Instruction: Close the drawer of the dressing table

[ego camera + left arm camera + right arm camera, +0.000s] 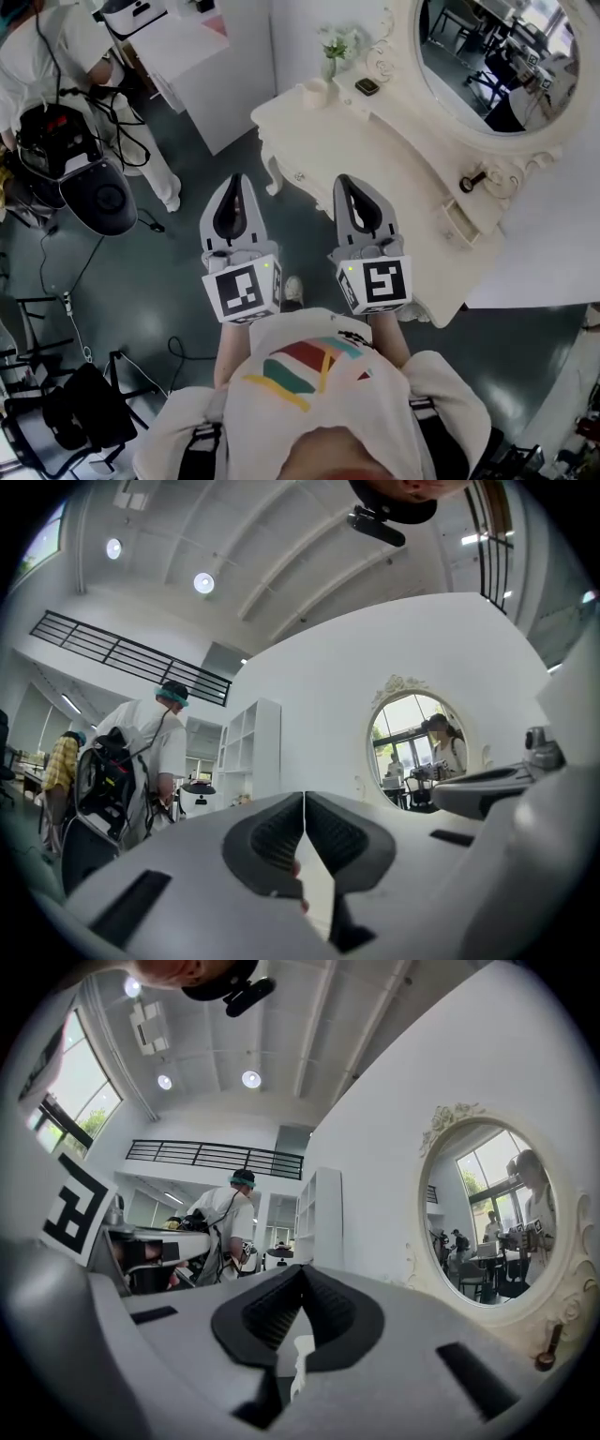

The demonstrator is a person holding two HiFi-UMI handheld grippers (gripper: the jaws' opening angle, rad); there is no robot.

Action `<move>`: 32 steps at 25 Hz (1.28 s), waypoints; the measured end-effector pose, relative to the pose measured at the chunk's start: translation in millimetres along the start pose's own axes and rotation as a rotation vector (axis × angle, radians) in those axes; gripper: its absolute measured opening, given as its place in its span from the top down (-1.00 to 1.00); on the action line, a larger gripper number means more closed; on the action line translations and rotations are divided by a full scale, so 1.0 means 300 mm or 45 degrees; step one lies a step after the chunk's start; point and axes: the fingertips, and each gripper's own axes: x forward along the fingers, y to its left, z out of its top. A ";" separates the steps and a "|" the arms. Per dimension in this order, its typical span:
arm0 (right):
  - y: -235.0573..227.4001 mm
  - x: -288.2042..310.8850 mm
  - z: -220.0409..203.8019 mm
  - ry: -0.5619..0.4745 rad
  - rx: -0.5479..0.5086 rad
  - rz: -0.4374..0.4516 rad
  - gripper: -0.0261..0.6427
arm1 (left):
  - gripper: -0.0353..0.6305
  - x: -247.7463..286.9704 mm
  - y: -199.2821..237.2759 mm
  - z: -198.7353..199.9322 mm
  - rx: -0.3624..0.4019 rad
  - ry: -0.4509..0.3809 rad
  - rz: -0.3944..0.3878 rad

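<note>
**A:** Head view first, quick. What are the grippers doing?

**B:** The left gripper (236, 178) and right gripper (345, 178) are hovering side by side in front of the person's chest. Both are pointing toward the dressing table (375, 150), and neither is touching it.

**A:** Drawer?

**B:** The drawer (458, 223) is sitting on the table's right part, near the mirror (497, 56) frame. It's sticking out a little (looks partly open). It's lying off to the right of the right gripper, well apart from both.

**A:** Left gripper view?

**B:** The jaws are pressing together, pads meeting in a thin line, holding nothing. The mirror is showing beyond on the right. Another person in white (141, 761) is standing at the left, near a white shelf (251, 752).

**A:** Right gripper view?

**B:** Same there: jaws are sitting shut and empty. The mirror is filling the right side, and a small dark key-shaped piece (547, 1349) is showing at its lower frame.
</note>
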 end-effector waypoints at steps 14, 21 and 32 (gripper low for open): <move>-0.091 0.317 -0.060 0.093 -0.022 -0.109 0.92 | 0.87 0.374 0.031 -0.153 -0.057 0.074 -0.153; -0.128 0.352 -0.072 0.067 -0.010 -0.104 0.92 | 0.87 0.398 -0.026 -0.139 -0.025 0.061 -0.172; -0.278 0.272 -0.054 0.069 -0.011 -0.220 0.92 | 0.87 0.458 -0.211 -0.115 -0.052 0.067 -0.297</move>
